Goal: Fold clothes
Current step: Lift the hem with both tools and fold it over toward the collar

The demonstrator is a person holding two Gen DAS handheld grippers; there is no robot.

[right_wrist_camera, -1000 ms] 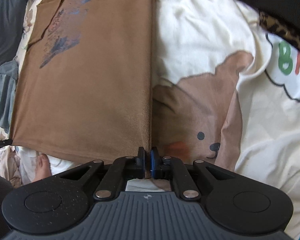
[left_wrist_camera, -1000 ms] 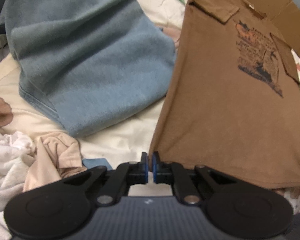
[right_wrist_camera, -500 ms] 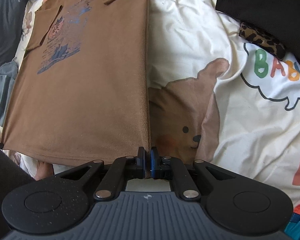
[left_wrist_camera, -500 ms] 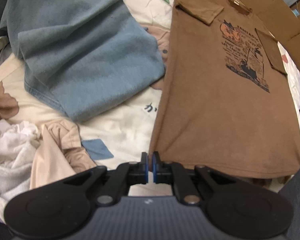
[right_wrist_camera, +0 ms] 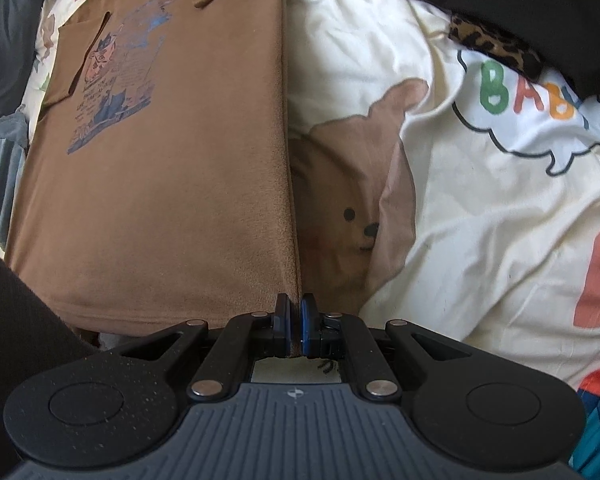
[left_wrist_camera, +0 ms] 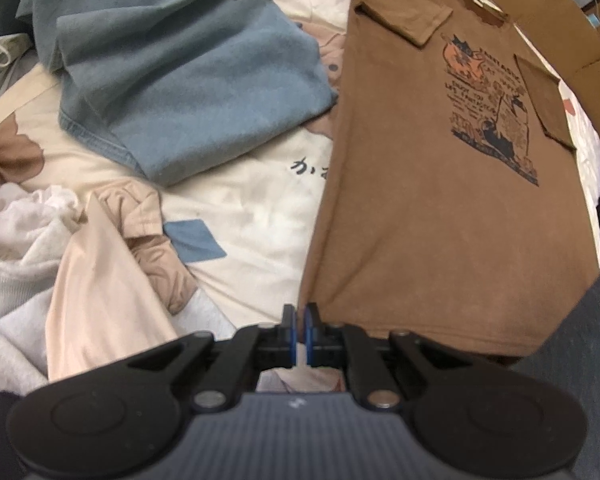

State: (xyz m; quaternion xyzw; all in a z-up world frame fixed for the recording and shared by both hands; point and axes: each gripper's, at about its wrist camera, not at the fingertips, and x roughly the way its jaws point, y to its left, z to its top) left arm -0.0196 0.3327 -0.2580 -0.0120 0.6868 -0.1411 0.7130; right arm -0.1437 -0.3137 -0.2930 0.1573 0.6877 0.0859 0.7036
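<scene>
Left gripper [left_wrist_camera: 300, 316] pinches the brown shirt [left_wrist_camera: 440, 200] at its hem corner, with bare cream bedsheet [left_wrist_camera: 252, 208] beside that straight edge. Right gripper [right_wrist_camera: 295, 312] clamps the other corner; soft, flat cotton, more open sheet rightward.

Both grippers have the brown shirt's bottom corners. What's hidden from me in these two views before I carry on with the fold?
- Brown shirt, left wrist view: the hem's right corner is cut off by a dark shape at the picture edge; the collar is blurred.
- Right wrist view: the hem's left corner sits behind a dark shape.
- Print: lettering too small to read.
- Left gripper and right gripper: neither shows in the other's view.
</scene>
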